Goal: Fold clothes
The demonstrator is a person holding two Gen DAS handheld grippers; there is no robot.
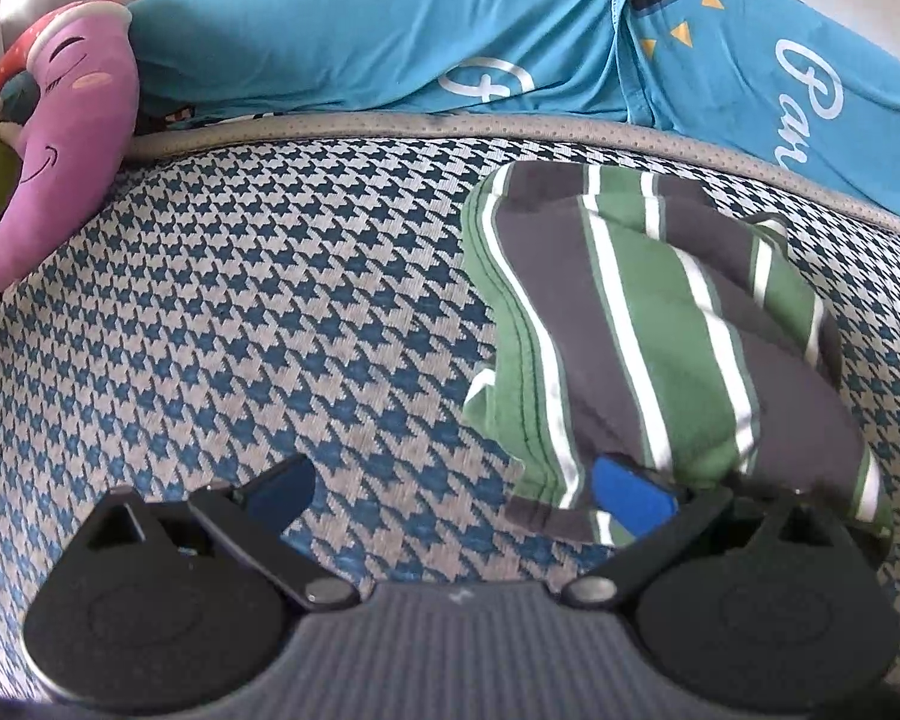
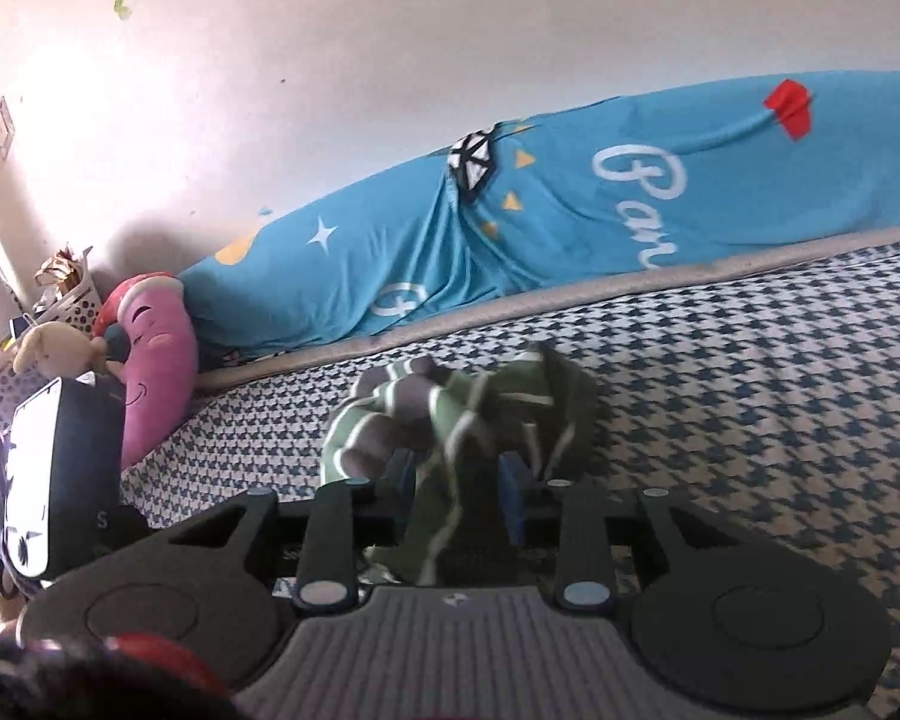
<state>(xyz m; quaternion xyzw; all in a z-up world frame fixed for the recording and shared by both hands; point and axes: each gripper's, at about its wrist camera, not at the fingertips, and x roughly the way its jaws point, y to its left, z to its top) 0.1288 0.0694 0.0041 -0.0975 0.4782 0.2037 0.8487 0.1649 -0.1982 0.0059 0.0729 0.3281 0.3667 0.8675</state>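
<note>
A striped garment (image 1: 648, 324) in green, grey and white lies bunched on the houndstooth mattress (image 1: 240, 312), right of centre in the left wrist view. My left gripper (image 1: 456, 495) is open wide; its right blue pad (image 1: 630, 498) touches the garment's near edge, and its left pad rests over bare mattress. In the right wrist view the garment (image 2: 450, 414) is crumpled and partly lifted. My right gripper (image 2: 456, 486) is shut on a fold of it, with cloth hanging down between the fingers toward the camera.
A blue printed quilt (image 1: 390, 42) runs along the wall behind the grey mattress edging (image 1: 330, 129). A purple plush toy (image 1: 66, 138) and other soft toys sit at the far left. A black-and-white block (image 2: 60, 480) fills the left edge of the right wrist view.
</note>
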